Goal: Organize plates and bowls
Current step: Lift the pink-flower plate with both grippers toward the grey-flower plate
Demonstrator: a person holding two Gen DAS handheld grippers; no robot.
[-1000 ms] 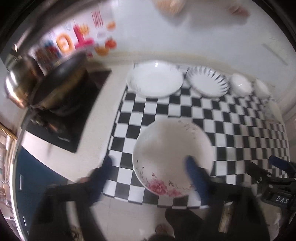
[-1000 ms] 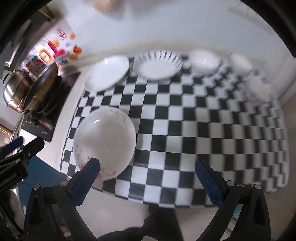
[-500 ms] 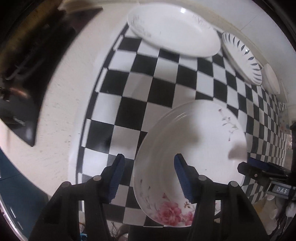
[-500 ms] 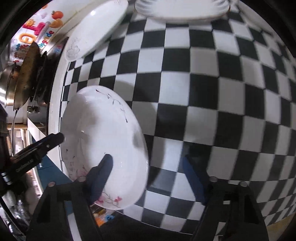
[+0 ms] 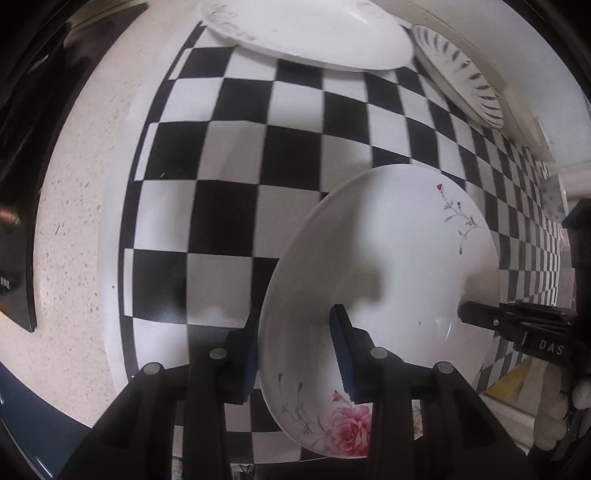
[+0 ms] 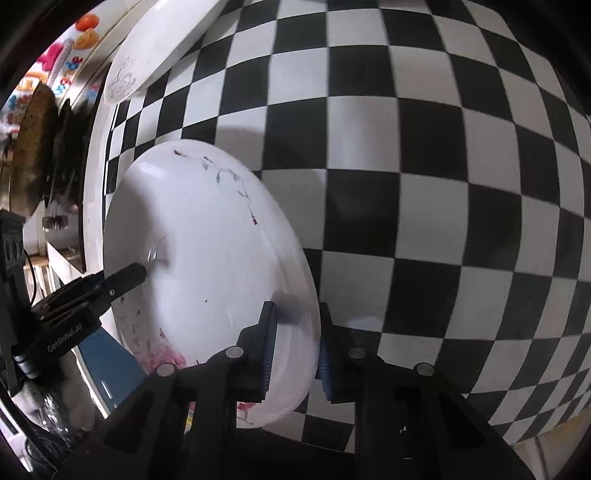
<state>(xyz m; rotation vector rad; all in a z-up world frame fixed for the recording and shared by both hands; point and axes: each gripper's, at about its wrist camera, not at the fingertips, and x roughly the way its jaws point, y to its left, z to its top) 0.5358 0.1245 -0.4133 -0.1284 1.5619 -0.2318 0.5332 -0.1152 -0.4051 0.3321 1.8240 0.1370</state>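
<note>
Claws, left (image 5: 295,354) and right (image 6: 293,350), are pinching floral plate (image 5: 388,280) rims at 9 and 3 o'clock; uneven lifting risks slippage.

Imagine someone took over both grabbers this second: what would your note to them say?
Left gripper: its fingers straddle the left rim of the rose-patterned plate.
Right gripper: straddles the opposite rim.
Whether either is fully clamped is unclear.
The plain white plate and striped plate sit at the far edge of the checkered mat.
Done: nothing stacked yet.
Left: probably move the rose plate to the others.
</note>
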